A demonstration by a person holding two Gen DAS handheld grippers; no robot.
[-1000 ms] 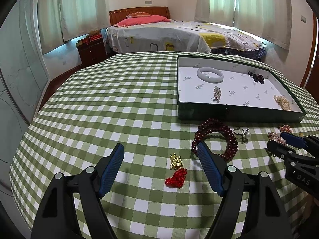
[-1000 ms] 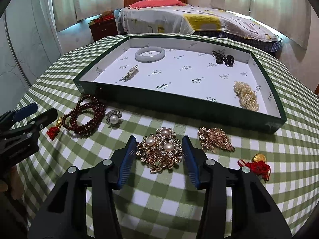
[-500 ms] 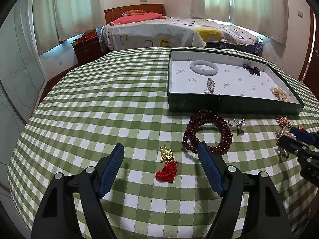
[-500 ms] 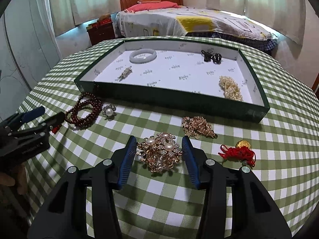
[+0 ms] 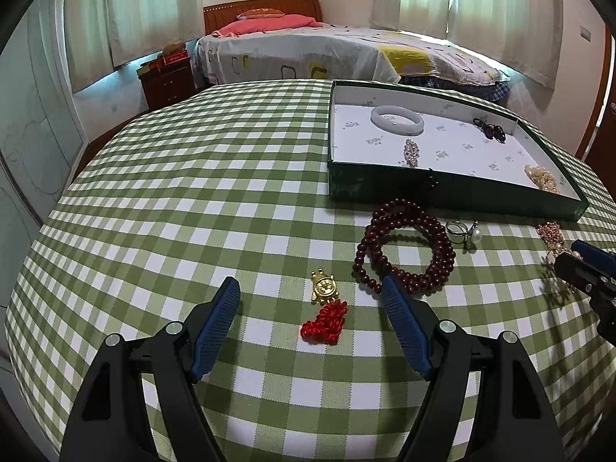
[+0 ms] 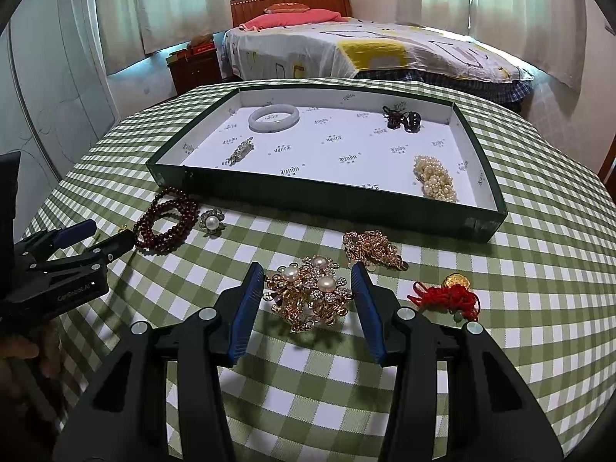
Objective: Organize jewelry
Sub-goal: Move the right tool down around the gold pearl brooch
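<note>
**Mei:** Bedroom it was, bed and curtains behind, and a round table under a green checked cloth (image 6: 519,254). On it sat the green tray (image 6: 346,208) with a white lining, already holding a pale bangle (image 6: 273,117), a slim clip (image 6: 240,151), a dark piece (image 6: 401,118) and a cluster of pearls (image 6: 435,178).

**Jun:** And what lay outside the tray?

**Mei:** Dark red beads (image 5: 404,248) just in front of its near wall, a pearl ring (image 5: 464,231) beside them, a gold filigree piece (image 6: 373,250), two gold charms on red cord (image 5: 323,304) (image 6: 448,294), and the big pearl brooch (image 6: 308,292).

**Jun:** Where were the grippers?

**Mei:** The right gripper (image 6: 308,300) stood spread, one blue pad either side of the brooch, not pressing it as far as I could tell. The left gripper (image 5: 310,319) gaped wide around the nearer charm, touching nothing.

**Jun:** So the brooch was the step in hand?

**Mei:** I judged so. To do it well, the pads should drop low to the cloth and close on the brooch's broad middle, not on a petal tip, since the thing looked spiky and uneven and could twist out. Squeeze gently, lift clear of the tray wall, then set it on a bare patch of lining apart from the pearls
</note>
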